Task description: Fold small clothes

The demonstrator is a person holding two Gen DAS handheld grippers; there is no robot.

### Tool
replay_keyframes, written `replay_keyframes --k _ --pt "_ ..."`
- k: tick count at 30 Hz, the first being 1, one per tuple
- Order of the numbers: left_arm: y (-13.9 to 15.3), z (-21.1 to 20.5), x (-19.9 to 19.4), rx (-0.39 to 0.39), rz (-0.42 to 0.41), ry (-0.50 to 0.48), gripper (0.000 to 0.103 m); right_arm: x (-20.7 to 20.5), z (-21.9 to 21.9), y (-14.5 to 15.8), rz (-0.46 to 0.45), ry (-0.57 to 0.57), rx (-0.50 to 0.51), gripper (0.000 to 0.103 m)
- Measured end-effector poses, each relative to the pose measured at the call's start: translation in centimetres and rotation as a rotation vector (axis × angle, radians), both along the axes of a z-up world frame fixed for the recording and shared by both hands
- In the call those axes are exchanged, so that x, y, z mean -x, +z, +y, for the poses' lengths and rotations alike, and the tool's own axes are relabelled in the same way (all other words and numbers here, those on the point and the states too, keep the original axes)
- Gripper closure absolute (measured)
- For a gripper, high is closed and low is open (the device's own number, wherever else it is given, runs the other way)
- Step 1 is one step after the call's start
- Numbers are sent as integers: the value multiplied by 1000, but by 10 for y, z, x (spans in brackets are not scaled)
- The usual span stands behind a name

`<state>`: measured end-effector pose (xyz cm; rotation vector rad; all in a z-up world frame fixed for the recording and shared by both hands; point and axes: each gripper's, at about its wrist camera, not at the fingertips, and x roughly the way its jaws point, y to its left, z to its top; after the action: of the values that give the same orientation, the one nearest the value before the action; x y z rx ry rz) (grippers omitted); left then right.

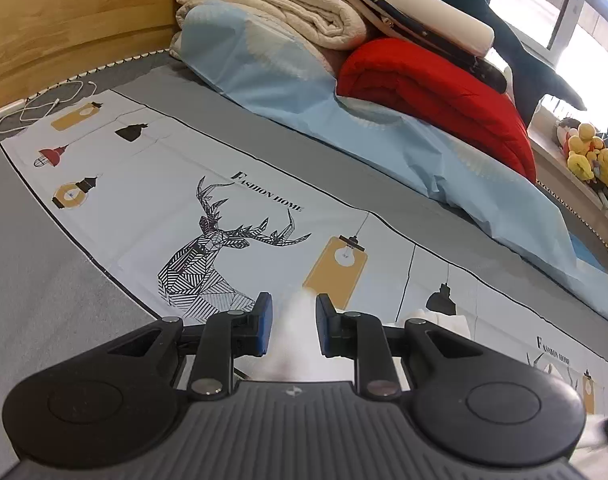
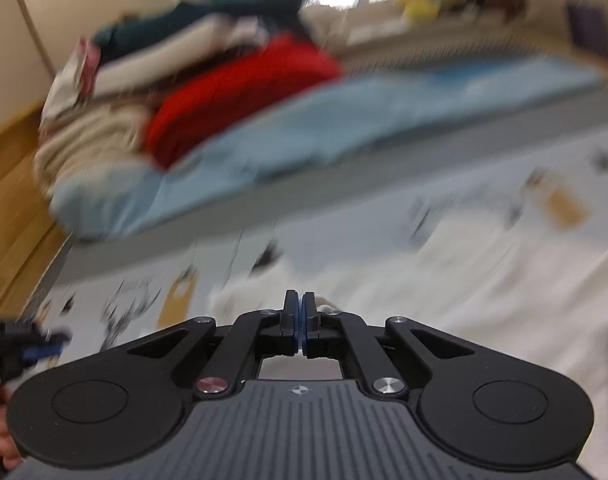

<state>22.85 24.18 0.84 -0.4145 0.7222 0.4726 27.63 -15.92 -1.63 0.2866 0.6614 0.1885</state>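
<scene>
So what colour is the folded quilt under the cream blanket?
Red quilt, clearest in the left wrist view.

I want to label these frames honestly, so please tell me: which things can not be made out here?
- White garment, left wrist view: blurred, cut off by the left gripper body; its type is unclear.
- Right gripper, right wrist view: jaws together; cloth between them cannot be confirmed.
- Bed sheet prints, right wrist view: motion blur.
- Left gripper, right wrist view: cut off at the edge.
</scene>
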Motion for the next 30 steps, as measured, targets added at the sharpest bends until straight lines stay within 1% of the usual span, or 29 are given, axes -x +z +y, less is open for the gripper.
replay_keyframes --k 3,5,7,10,12,14,17,19,20,21,22,23,24,25,26,28,29,30 --pt "-1 -7 -3 -4 4 -29 79 -4 -53 -2 15 -133 90 103" --pt "-2 -14 -8 -9 12 -63 79 -11 -90 -19 72 -212 144 103" --pt "-6 -23 -12 -10 22 -99 79 -13 -124 -35 122 -285 151 103" --pt "-14 -37 -20 2 46 -155 79 -8 -153 -47 126 -297 116 103" --pt "-22 -47 -26 17 73 -201 79 -10 -162 -52 139 -254 80 103" --pt "-32 -58 -31 28 101 -250 79 -15 -168 -56 146 -274 86 103" --pt "-45 -74 -36 10 143 -299 79 -9 -170 -60 166 -309 100 103" --pt "-53 -80 -38 18 160 -326 79 -11 -174 -63 189 -281 84 103" --pt "-56 -83 -40 24 168 -341 79 -15 -174 -67 215 -256 84 103" --pt "-60 -86 -41 27 179 -359 79 -18 -176 -70 231 -262 93 102" --pt "-65 -90 -43 26 193 -376 79 -17 -179 -71 230 -296 96 102" --pt "-69 -92 -45 20 205 -389 79 -15 -184 -70 218 -338 93 100" --pt "-73 -95 -46 12 213 -403 79 -10 -189 -66 189 -382 72 98" --pt "-78 -97 -46 4 226 -416 79 -6 -193 -62 158 -403 39 98" --pt "-82 -98 -47 1 243 -425 79 -3 -195 -59 124 -400 -1 98" --pt "-93 -98 -49 -12 292 -436 79 -5 -193 -58 98 -338 -58 98" --pt "-102 -97 -51 -40 351 -429 79 -8 -192 -62 112 -291 -100 98" --pt "-110 -95 -52 -62 404 -415 79 -12 -190 -68 150 -252 -135 98"
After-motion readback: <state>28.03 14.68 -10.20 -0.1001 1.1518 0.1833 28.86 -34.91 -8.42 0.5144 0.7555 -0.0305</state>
